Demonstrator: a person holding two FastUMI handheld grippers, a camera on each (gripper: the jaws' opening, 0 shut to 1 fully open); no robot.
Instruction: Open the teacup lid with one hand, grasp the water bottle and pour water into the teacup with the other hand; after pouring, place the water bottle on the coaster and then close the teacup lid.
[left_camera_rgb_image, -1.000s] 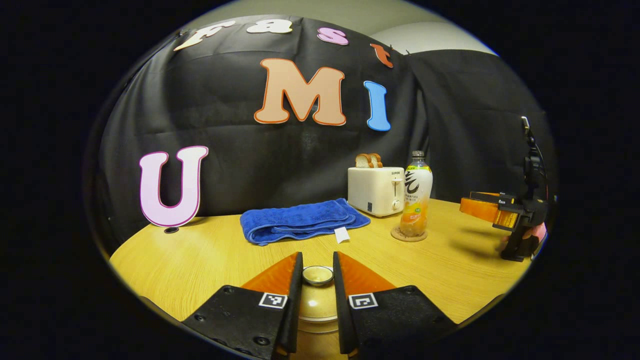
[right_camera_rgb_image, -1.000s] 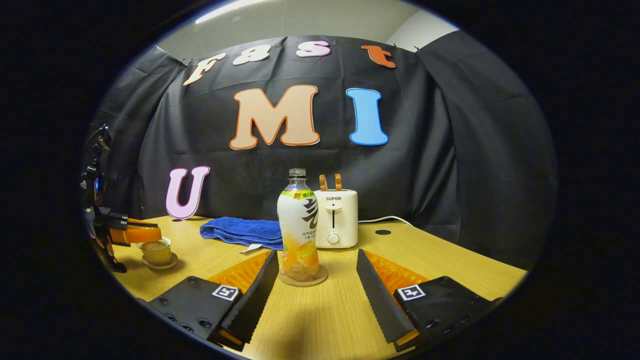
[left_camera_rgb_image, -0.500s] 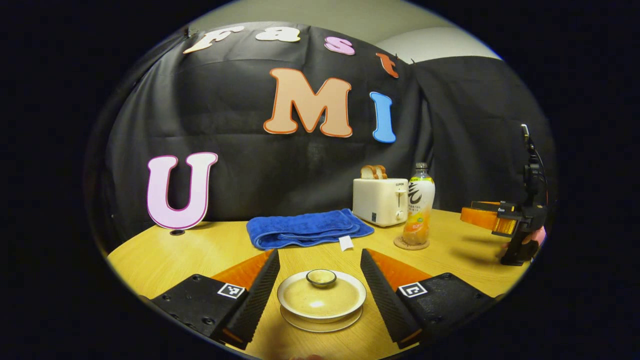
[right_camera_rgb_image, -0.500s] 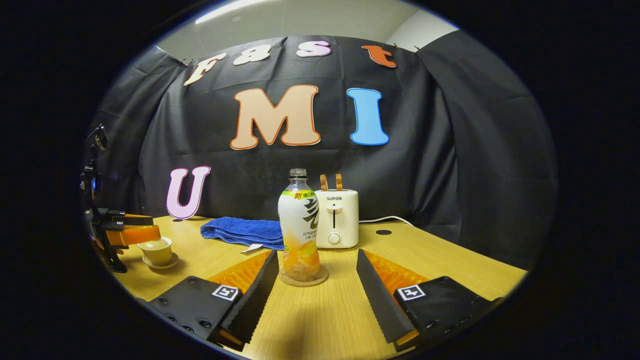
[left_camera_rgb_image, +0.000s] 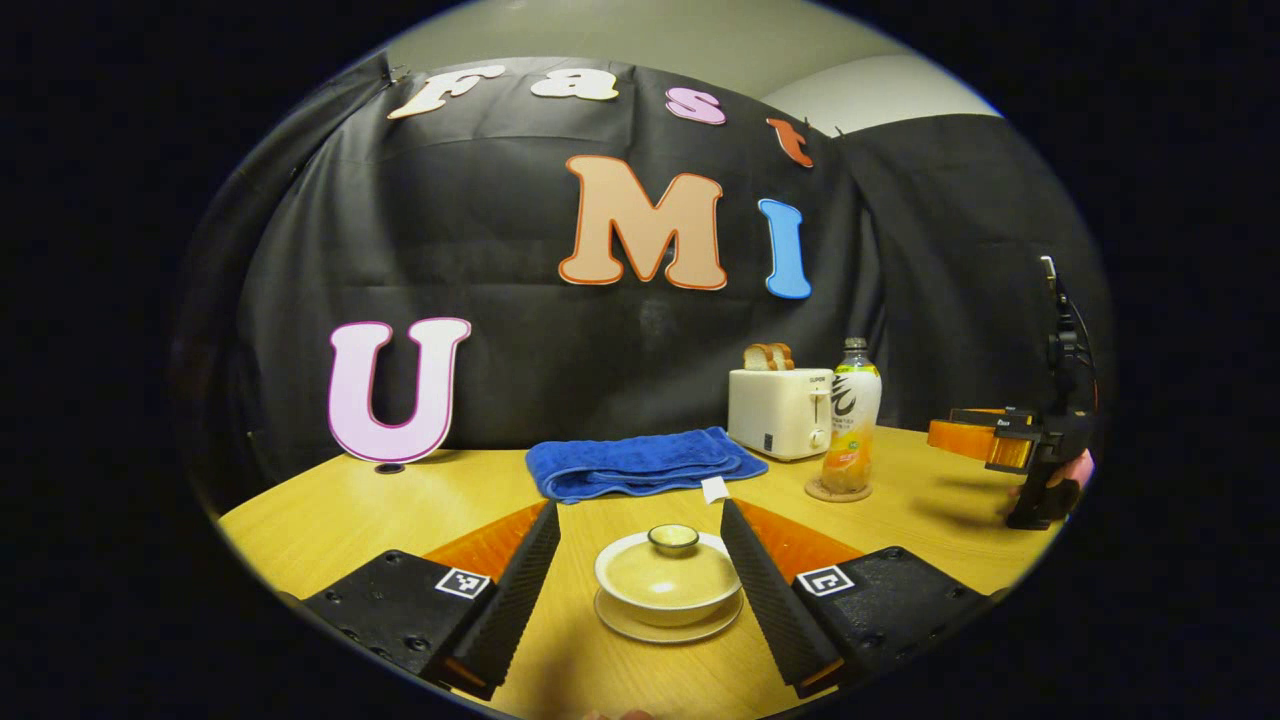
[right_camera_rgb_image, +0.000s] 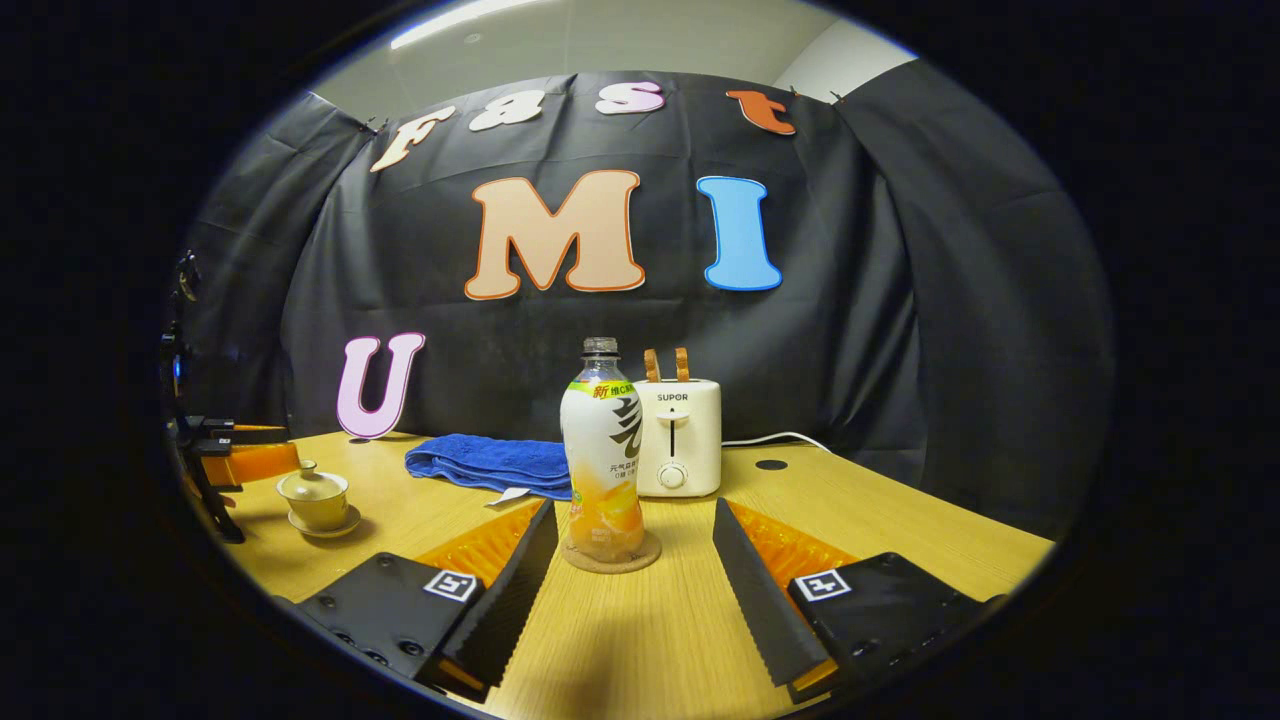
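Since a second earlier, the left gripper had let go of the lid and drawn back; its jaws now stood released, wide apart, either side of the teacup and touching nothing. The lid sat on the teacup, which rested on its saucer on the bench.

The right gripper had not moved: jaws released, apart, flanking the water bottle without contact. The bottle stood upright on the coaster.

Behind the bottle stood a toaster with bread in its slots. A folded blue towel lay beyond the teacup, clear of it. Nothing lay between either gripper and its object.
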